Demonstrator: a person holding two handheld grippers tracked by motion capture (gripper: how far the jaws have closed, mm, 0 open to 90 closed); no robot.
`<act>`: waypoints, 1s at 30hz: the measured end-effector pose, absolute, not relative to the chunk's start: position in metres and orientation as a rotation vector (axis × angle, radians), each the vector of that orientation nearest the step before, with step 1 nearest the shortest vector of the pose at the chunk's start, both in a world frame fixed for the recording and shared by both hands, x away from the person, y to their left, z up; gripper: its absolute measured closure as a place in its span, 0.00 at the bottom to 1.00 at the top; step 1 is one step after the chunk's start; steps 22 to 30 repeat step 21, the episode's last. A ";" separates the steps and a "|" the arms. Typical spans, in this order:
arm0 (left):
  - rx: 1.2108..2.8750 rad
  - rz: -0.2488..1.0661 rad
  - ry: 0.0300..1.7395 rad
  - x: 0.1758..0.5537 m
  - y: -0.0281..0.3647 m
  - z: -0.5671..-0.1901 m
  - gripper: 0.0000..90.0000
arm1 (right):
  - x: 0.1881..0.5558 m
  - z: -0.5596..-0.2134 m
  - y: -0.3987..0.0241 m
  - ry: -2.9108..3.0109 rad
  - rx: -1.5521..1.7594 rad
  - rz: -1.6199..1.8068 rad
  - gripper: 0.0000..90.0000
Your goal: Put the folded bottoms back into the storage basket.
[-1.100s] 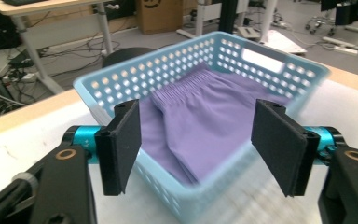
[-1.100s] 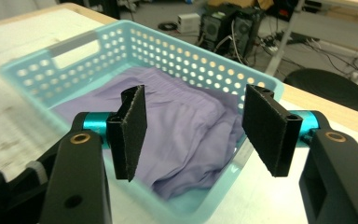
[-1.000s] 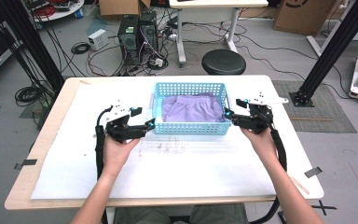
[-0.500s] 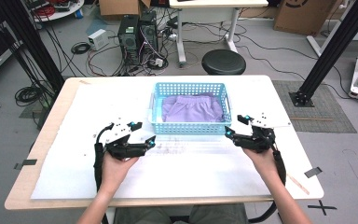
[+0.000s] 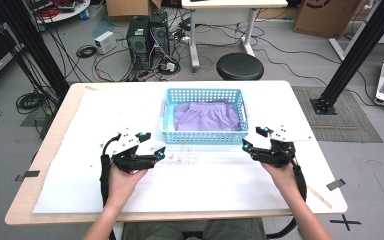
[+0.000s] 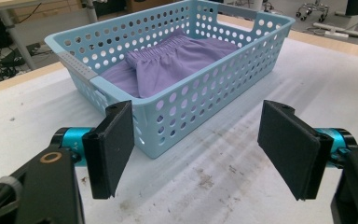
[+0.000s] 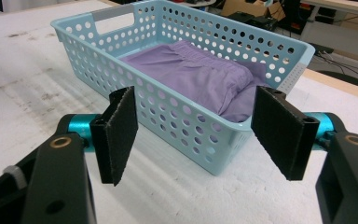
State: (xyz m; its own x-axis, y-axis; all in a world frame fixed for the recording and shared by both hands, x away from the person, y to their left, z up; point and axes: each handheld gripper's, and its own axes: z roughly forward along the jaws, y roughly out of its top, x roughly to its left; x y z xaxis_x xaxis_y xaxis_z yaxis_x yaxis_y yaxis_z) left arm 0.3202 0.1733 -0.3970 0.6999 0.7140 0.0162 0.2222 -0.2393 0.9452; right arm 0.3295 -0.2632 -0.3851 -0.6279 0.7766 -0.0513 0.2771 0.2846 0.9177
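A light blue perforated basket (image 5: 202, 92) stands at the middle back of the table with a folded purple garment (image 5: 205, 116) inside it. My left gripper (image 5: 152, 145) rests low at the basket's near left corner, open and apart from it. My right gripper (image 5: 255, 139) sits off the near right corner; its jaws have just been opening and nothing is between them. In the left gripper view the open gripper (image 6: 200, 149) frames a corner of the basket (image 6: 205, 93) and the garment (image 6: 177, 65). The right gripper (image 7: 200, 140) faces the basket (image 7: 168, 107) and garment (image 7: 200, 74) likewise.
A white sheet (image 5: 205, 185) covers the wooden table (image 5: 45, 160), smudged in front of the basket. Behind the table are a black stool (image 5: 240, 65), computer towers (image 5: 147, 37) and cables. Black frame posts (image 5: 352, 50) stand at the sides.
Both hands have drawn back from the basket's two sides toward the near edge and sunk lower. The basket stays where it was.
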 end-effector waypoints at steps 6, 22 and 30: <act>1.795 0.553 0.737 0.320 0.174 -0.397 0.30 | 0.331 -0.387 -0.266 2.062 0.949 1.320 0.35; 1.796 0.542 0.752 0.321 0.175 -0.399 0.30 | 0.334 -0.389 -0.272 2.052 0.973 1.307 0.34; 1.796 0.542 0.752 0.321 0.175 -0.399 0.30 | 0.334 -0.389 -0.272 2.052 0.973 1.307 0.34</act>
